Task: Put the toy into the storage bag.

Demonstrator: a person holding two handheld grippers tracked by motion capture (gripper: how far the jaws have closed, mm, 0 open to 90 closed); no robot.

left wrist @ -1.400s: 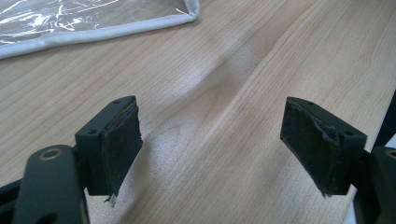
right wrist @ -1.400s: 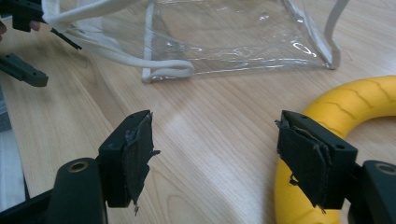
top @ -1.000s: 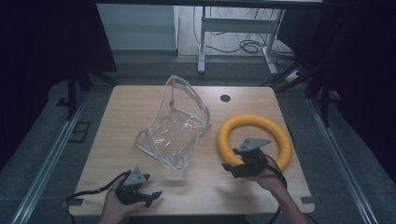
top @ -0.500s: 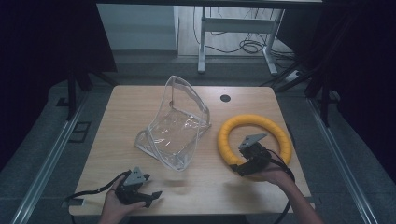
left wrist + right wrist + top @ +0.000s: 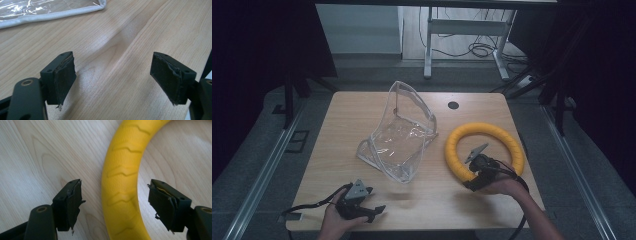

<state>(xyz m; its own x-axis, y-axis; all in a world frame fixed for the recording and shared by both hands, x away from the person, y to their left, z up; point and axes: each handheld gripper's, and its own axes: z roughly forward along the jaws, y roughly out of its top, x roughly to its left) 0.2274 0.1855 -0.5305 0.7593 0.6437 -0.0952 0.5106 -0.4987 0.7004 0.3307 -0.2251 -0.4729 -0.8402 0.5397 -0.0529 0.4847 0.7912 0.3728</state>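
Note:
A yellow ring (image 5: 484, 150) with a tread pattern lies flat on the right half of the wooden table (image 5: 342, 125). My right gripper (image 5: 472, 170) hovers over the ring's near-left arc, open. In the right gripper view the ring (image 5: 122, 182) passes between the two spread jaws, untouched by either. A clear plastic pouch with white trim (image 5: 399, 135) stands tilted at the table's middle. My left gripper (image 5: 374, 210) rests open near the front left edge, nothing between its jaws. The pouch's trimmed edge (image 5: 55, 13) lies far ahead of it.
A small black grommet (image 5: 453, 105) sits in the tabletop at the back. Cables trail from both grippers off the front edge. Beyond the table are a metal desk frame (image 5: 462, 30) and floor cables. Bare wood lies between the pouch and the left gripper.
My right gripper has shifted a little right and nearer along the ring's near-left arc and now straddles it. The left gripper, pouch and ring have stayed put.

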